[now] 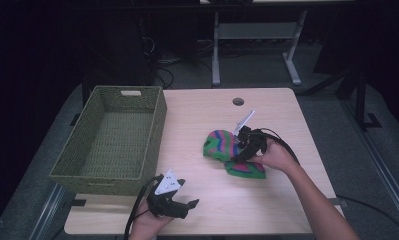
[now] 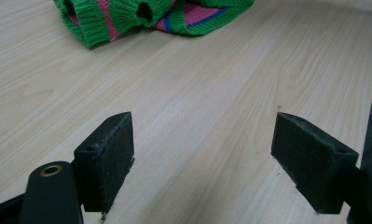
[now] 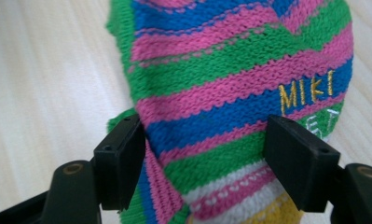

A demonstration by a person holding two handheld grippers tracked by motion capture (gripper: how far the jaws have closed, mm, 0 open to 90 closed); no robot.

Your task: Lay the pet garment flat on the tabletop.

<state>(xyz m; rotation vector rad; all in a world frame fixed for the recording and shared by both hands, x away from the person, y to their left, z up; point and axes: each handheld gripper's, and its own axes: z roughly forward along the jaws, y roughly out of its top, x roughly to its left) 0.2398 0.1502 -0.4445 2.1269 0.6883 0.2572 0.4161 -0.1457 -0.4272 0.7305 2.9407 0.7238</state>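
On the desk, a green basket stands at the left. The striped knit lies right of centre, its long axis running from upper left to lower right in the high view. The right gripper straddles it, jaws wide, the knit between them. The left gripper sits near the front edge, jaws spread over bare wood.

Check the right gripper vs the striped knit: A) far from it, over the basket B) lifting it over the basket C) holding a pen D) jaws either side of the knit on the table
D: in the right gripper view, the right gripper has its jaws standing either side of the striped knit, which lies on the table.
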